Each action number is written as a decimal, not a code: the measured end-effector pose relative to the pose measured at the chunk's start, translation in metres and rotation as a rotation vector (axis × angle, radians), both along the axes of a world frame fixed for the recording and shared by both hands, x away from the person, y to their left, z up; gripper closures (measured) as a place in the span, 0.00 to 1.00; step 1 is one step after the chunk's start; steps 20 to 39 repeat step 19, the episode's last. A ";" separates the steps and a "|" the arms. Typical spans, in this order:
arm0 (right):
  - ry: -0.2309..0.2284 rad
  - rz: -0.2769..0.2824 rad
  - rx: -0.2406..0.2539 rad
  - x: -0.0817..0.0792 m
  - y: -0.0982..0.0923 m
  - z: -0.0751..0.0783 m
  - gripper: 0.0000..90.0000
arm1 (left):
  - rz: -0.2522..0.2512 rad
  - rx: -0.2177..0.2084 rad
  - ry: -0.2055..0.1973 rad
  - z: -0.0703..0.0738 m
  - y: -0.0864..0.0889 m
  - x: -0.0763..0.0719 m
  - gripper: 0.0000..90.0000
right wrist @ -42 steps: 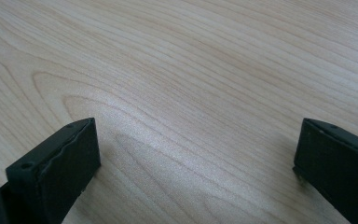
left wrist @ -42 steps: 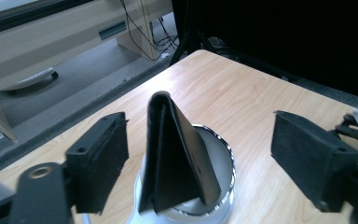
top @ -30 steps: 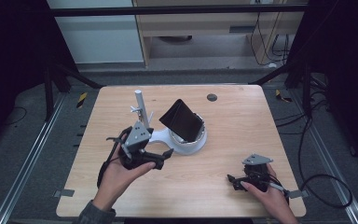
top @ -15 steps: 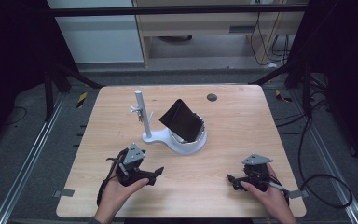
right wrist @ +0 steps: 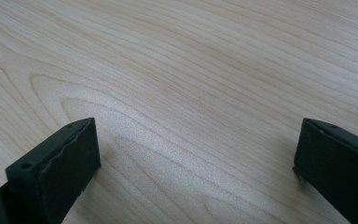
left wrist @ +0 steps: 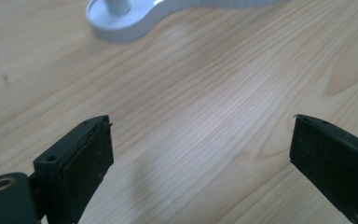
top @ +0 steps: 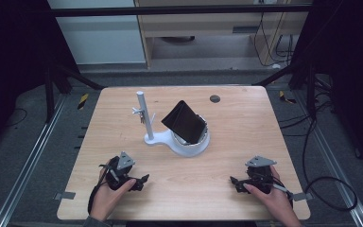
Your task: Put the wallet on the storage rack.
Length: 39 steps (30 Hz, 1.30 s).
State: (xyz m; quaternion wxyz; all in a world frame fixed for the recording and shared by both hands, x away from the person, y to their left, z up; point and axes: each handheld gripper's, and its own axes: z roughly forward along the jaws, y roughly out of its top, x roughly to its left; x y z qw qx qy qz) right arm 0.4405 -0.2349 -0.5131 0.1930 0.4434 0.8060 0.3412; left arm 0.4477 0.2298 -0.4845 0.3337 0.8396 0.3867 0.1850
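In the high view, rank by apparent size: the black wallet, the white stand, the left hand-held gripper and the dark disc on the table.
1. white stand, base plus post
2. black wallet
3. left hand-held gripper, close to the wallet and nearer the camera, so this order is unsure
4. dark disc, clearly smallest
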 end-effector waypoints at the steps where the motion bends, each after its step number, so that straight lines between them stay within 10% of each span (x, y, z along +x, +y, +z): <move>1: -0.002 0.000 0.000 0.000 0.000 0.000 0.00 | 0.010 0.004 0.012 -0.003 0.003 0.001 0.07; 11: -0.002 -0.003 0.000 0.000 0.000 0.000 0.00 | 0.093 -0.001 0.053 -0.017 0.019 0.015 0.05; 39: -0.002 -0.006 0.000 0.000 0.001 0.000 0.00 | 0.099 -0.038 0.014 -0.024 0.025 0.019 0.00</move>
